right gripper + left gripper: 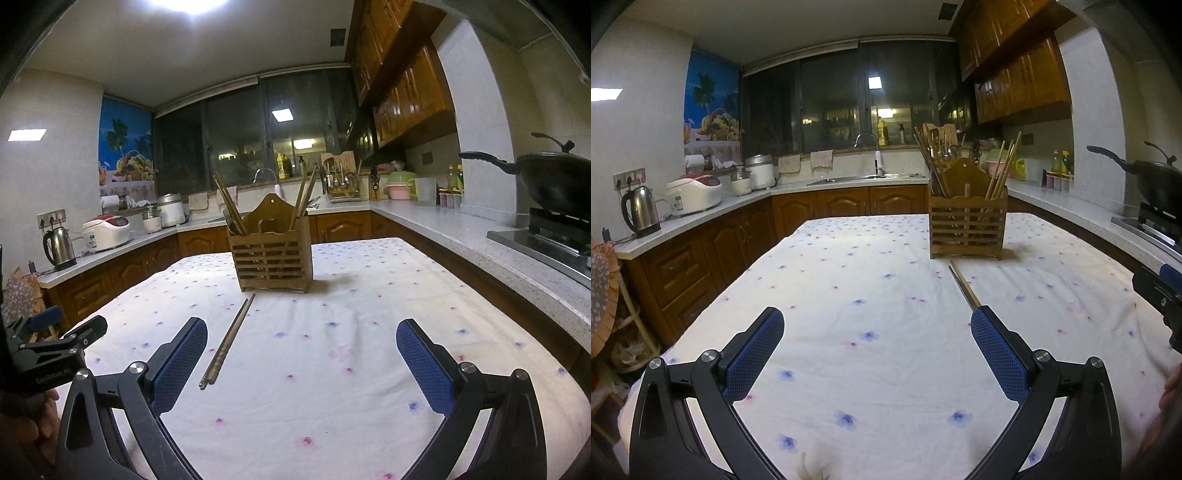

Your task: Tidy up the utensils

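Observation:
A wooden slatted utensil holder (pixel 967 229) stands on the floral tablecloth (pixel 849 295), with chopsticks upright in both its compartments; it also shows in the right wrist view (pixel 273 258). A pair of metal chopsticks (pixel 227 345) lies flat on the cloth in front of the holder; in the left wrist view (pixel 963 283) its near end is hidden behind my right finger. My left gripper (pixel 877 325) is open and empty above the cloth. My right gripper (pixel 301 339) is open and empty, with the chopsticks just right of its left finger (pixel 181 365).
The table (pixel 406 295) stands in a kitchen with counters on three sides. A kettle (pixel 641 210) and rice cookers stand on the left counter, a wok (pixel 554 184) on the stove at right. The other gripper shows at the left edge of the right wrist view (pixel 55 350).

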